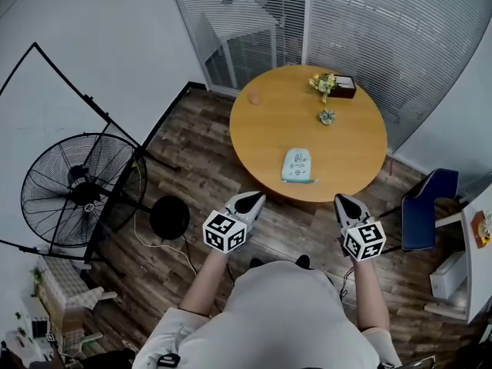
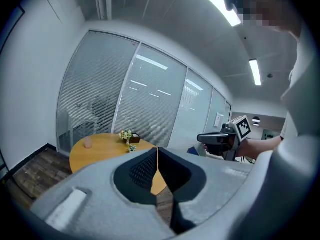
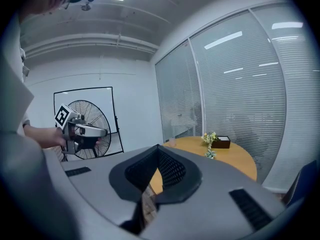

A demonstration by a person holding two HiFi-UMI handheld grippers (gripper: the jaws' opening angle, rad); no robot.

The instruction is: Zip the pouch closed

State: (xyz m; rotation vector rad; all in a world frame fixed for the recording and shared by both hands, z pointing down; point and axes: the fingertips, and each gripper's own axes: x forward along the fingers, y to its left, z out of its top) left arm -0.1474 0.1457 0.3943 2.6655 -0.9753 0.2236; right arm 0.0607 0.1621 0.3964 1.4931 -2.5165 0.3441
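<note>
A pale green pouch (image 1: 297, 165) lies flat near the front edge of the round wooden table (image 1: 261, 133). Both grippers are held close to the person's body, short of the table and apart from the pouch. My left gripper (image 1: 249, 203) is shut with nothing in it; in its own view the jaws meet at a thin seam (image 2: 157, 166). My right gripper (image 1: 345, 208) is shut and empty too, jaws pressed together (image 3: 156, 165). Each gripper shows in the other's view: the right gripper (image 2: 220, 140) and the left gripper (image 3: 82, 131). The pouch is hidden behind the jaws in both gripper views.
On the table's far side stand a small flower bunch (image 1: 324, 84), a dark box (image 1: 344, 88), a tiny plant (image 1: 327, 117) and a pink cup (image 1: 254, 98). A standing fan (image 1: 81, 189) is at left, a blue chair (image 1: 427, 209) at right, glass partitions (image 1: 361, 21) behind.
</note>
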